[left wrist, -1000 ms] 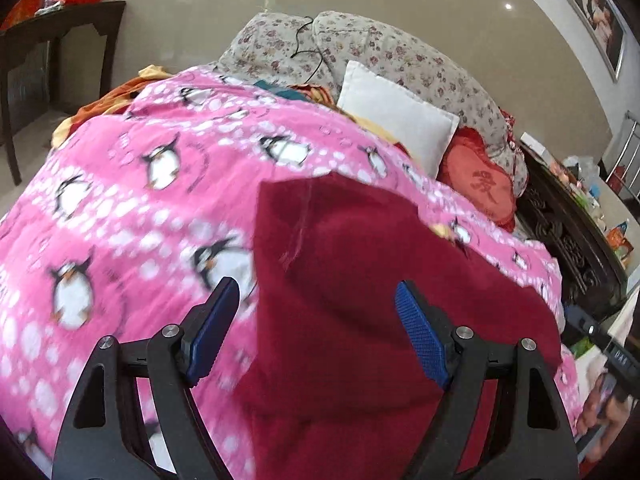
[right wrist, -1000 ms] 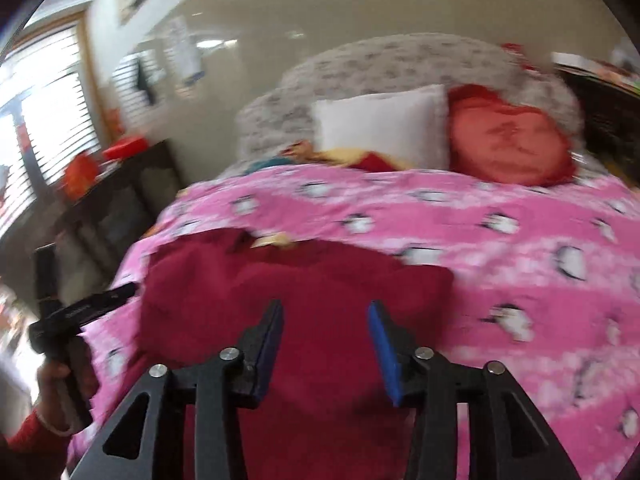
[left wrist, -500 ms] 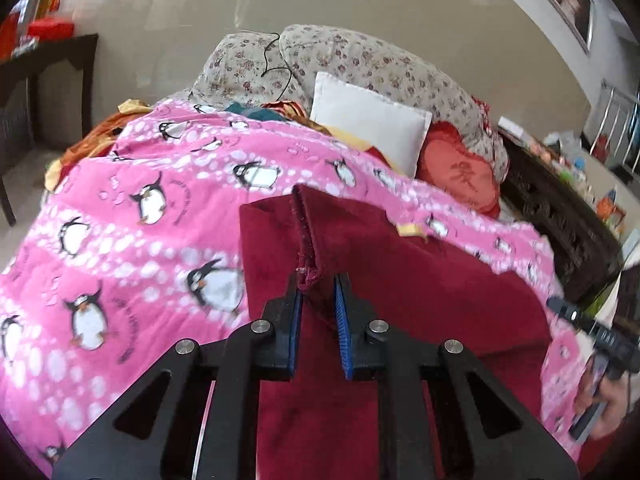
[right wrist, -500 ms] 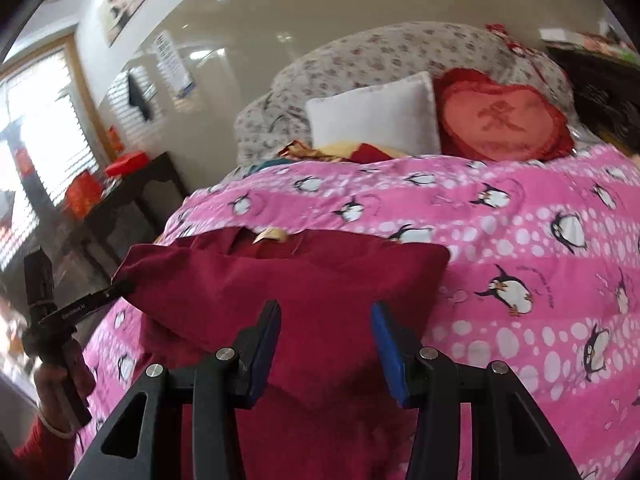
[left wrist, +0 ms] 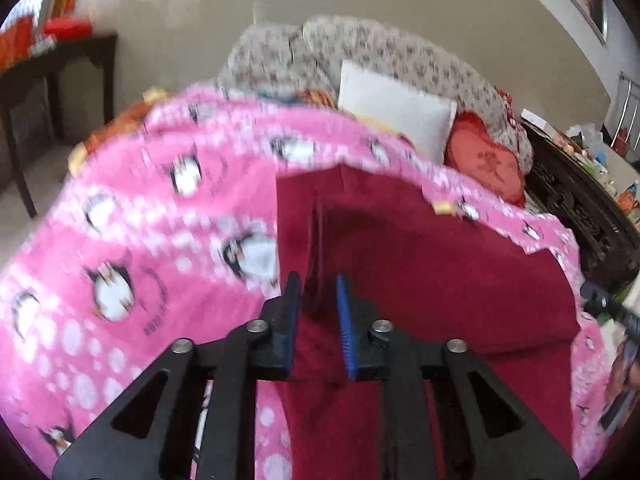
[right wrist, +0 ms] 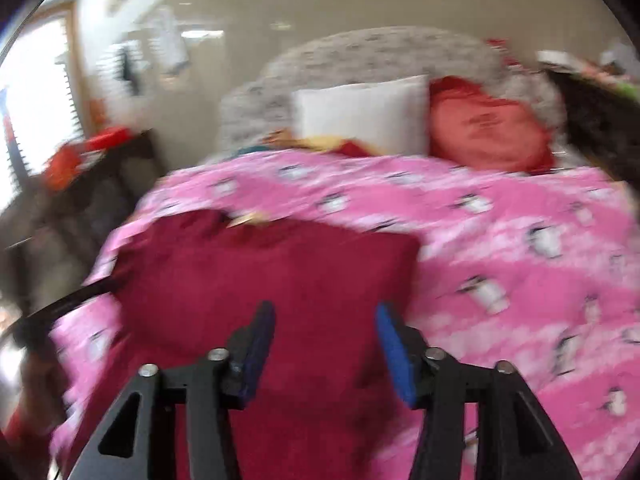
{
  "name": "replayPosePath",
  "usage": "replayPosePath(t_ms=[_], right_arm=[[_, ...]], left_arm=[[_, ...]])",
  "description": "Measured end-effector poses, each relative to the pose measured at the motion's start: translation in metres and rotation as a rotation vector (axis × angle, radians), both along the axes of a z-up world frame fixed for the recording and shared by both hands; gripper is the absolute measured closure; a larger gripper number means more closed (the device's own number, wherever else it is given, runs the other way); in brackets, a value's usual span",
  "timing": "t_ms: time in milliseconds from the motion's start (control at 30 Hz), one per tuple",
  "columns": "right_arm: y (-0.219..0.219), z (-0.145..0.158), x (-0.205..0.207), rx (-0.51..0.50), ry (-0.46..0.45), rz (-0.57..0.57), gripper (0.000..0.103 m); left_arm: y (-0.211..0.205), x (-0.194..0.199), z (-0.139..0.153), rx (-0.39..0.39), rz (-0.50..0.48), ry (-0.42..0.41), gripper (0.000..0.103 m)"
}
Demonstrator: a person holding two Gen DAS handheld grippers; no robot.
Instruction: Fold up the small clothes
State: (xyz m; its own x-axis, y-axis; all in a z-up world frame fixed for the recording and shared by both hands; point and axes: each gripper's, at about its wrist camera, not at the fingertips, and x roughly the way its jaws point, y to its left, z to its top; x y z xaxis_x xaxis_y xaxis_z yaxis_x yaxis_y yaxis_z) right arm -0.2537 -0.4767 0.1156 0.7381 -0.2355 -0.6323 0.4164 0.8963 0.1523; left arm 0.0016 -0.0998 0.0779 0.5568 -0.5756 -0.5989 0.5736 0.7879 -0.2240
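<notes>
Our left tongs (left wrist: 316,304) are clenched on a raised edge of the garment (left wrist: 440,272), which lies on the bed; our right tongs (right wrist: 326,344) gape over it, grasping nothing. Our pinch looks shallow, so we judge a fast pull could slip the fabric free. The soft, uneven blanket (left wrist: 140,220) may drag creases. Pillows (right wrist: 360,112) sit beyond.
</notes>
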Motion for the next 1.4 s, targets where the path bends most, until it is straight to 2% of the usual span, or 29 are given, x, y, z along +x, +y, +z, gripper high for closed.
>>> replayPosePath(t_ms=[67, 100, 167, 200, 267, 333, 400, 433, 567, 633, 700, 767, 833, 900, 967, 1100, 1133, 1200, 1233, 1400], right_arm=[[-0.023, -0.010, 0.017, 0.004, 0.059, -0.091, 0.038], [-0.032, -0.016, 0.024, 0.034, 0.074, -0.100, 0.038], [-0.047, -0.033, 0.039, 0.132, 0.086, -0.054, 0.071], [-0.048, -0.036, 0.042, 0.132, 0.069, -0.025, 0.080], [-0.040, -0.029, 0.044, -0.029, 0.073, -0.059, 0.088], [-0.039, -0.034, 0.049, -0.152, 0.123, -0.141, 0.090], [-0.048, -0.048, 0.056, -0.112, 0.177, -0.131, 0.090], [-0.051, -0.047, 0.052, -0.093, 0.154, -0.129, 0.090], [-0.047, -0.015, 0.017, -0.025, 0.076, -0.140, 0.087], [-0.024, 0.002, -0.006, -0.020, 0.013, -0.059, 0.087], [-0.003, 0.003, -0.012, -0.011, 0.005, 0.012, 0.087], [0.013, -0.010, -0.014, -0.007, 0.066, 0.065, 0.087], [0.017, -0.034, -0.009, -0.052, 0.166, 0.044, 0.087], [0.017, -0.042, -0.013, -0.043, 0.153, 0.041, 0.087], [0.021, -0.033, -0.019, -0.032, 0.151, 0.029, 0.087], [0.040, -0.015, -0.028, -0.112, 0.115, 0.050, 0.083], [0.042, -0.020, -0.025, -0.121, 0.132, 0.050, 0.078], [0.038, -0.042, -0.013, -0.109, 0.216, 0.045, 0.078], [0.037, -0.051, -0.011, -0.086, 0.220, 0.055, 0.078], [0.055, -0.024, -0.039, -0.068, 0.163, 0.079, 0.076]], left_arm=[[-0.004, -0.002, 0.003, 0.002, 0.002, -0.027, 0.061], [-0.008, 0.000, 0.004, -0.002, -0.001, -0.026, 0.060], [-0.015, 0.003, 0.001, -0.014, -0.009, -0.011, 0.060], [-0.022, 0.007, -0.003, -0.008, -0.019, -0.001, 0.060], [-0.035, 0.013, -0.013, 0.045, -0.021, 0.008, 0.060], [-0.050, 0.025, -0.034, 0.133, -0.006, 0.050, 0.060], [-0.053, 0.032, -0.048, 0.133, -0.005, 0.094, 0.058], [-0.051, 0.033, -0.049, 0.114, 0.001, 0.093, 0.055], [-0.038, 0.033, -0.041, 0.100, 0.002, 0.125, 0.055], [-0.029, 0.027, -0.035, 0.092, 0.001, 0.120, 0.055], [-0.026, 0.019, -0.034, 0.094, -0.002, 0.103, 0.055], [-0.027, 0.014, -0.041, 0.112, -0.001, 0.108, 0.054], [-0.031, 0.014, -0.052, 0.130, 0.002, 0.127, 0.049], [-0.031, 0.015, -0.058, 0.125, 0.011, 0.132, 0.045], [-0.028, 0.015, -0.056, 0.116, 0.016, 0.149, 0.045], [-0.022, 0.004, -0.050, 0.121, 0.029, 0.129, 0.044], [-0.022, 0.002, -0.051, 0.128, 0.035, 0.124, 0.040], [-0.021, 0.001, -0.055, 0.135, 0.049, 0.127, 0.037], [-0.020, -0.002, -0.056, 0.134, 0.057, 0.124, 0.037], [-0.011, -0.019, -0.049, 0.181, 0.046, 0.110, 0.037]])
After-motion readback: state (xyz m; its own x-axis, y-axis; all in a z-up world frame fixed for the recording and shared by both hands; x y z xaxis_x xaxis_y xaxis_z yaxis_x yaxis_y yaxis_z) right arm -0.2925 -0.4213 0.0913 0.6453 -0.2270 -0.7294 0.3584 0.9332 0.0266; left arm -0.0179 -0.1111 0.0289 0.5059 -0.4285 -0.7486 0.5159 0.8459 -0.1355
